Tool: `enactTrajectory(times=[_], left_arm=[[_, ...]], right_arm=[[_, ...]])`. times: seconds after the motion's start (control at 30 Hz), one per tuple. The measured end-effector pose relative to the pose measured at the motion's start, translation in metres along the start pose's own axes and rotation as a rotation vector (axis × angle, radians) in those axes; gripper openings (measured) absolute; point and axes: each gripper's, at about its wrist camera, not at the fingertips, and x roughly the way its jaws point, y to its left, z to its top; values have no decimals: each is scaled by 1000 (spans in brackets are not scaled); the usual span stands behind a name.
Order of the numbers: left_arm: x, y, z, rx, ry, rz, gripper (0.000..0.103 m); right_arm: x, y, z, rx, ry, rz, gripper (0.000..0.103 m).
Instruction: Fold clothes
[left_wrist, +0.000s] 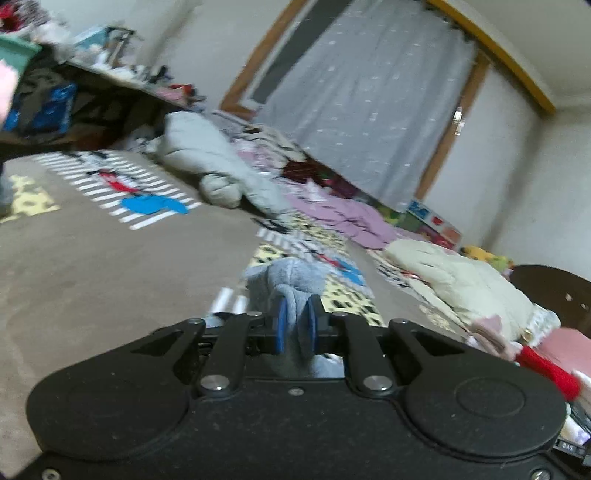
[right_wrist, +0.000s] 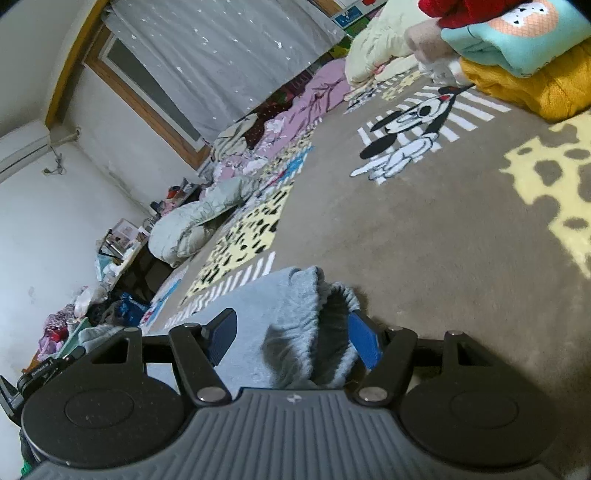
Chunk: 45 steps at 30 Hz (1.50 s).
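A grey-blue fleece garment (left_wrist: 291, 280) is bunched between the blue pads of my left gripper (left_wrist: 297, 325), which is shut on a fold of it above the brown carpet. In the right wrist view the same garment (right_wrist: 291, 302) lies on the carpet with its elastic waistband gaping open. My right gripper (right_wrist: 295, 338) stands open around that waistband. One blue pad (right_wrist: 365, 339) touches the band's right side, while the other finger (right_wrist: 221, 336) stays apart on the left.
A cartoon-patterned carpet (right_wrist: 443, 221) covers the floor. A folded stack of teal and mustard clothes (right_wrist: 517, 55) sits far right. A cream jacket (left_wrist: 454, 280), a grey puffer jacket (left_wrist: 207, 147), pink bedding (left_wrist: 343, 218) and a dark round stool (left_wrist: 554, 291) line the edges.
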Motion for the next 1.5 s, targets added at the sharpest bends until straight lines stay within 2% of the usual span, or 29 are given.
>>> enactTrajectory(times=[0.23, 0.27, 0.33, 0.37, 0.4, 0.47, 0.57, 0.67, 0.8, 1.03, 1.1, 1.17, 1.23, 1.3, 1.37, 1.5], left_arm=[[1, 26, 0, -51, 22, 25, 10], [4, 29, -1, -49, 38, 47, 11], [15, 38, -2, -45, 107, 146, 20], [20, 43, -3, -42, 145, 210, 36], [21, 50, -3, -54, 166, 241, 50], [15, 58, 0, -104, 148, 222, 50], [8, 58, 9, -90, 120, 178, 55], [11, 62, 12, -98, 133, 143, 58], [26, 70, 14, -109, 181, 127, 61], [58, 93, 14, -223, 306, 94, 61], [61, 97, 15, -270, 337, 64, 61], [65, 93, 16, -254, 376, 34, 61], [68, 86, 12, -211, 405, 26, 61], [70, 80, 9, -164, 424, 23, 61], [72, 78, 8, -133, 423, 21, 57], [73, 72, 6, -66, 406, 12, 38]], right_arm=[[4, -2, -2, 14, 3, -45, 68], [5, -3, -2, 15, 4, -48, 68], [7, -4, -2, 15, 5, -55, 67], [8, -3, -2, 11, 6, -58, 67], [8, -3, -2, 8, 7, -60, 68], [9, -3, -2, 5, 11, -61, 70], [12, -2, 1, 10, 17, -54, 76], [16, 1, 3, 10, 24, -50, 83], [25, 4, 6, -5, 41, -44, 91], [36, 5, 10, -24, 53, -25, 91], [40, 7, 11, -32, 50, -24, 91], [44, 8, 12, -42, 53, -14, 90], [49, 10, 13, -49, 59, 0, 84], [53, 10, 14, -53, 65, -8, 63], [57, 9, 15, -54, 71, -17, 49], [60, 11, 19, -68, 80, 8, 40]])
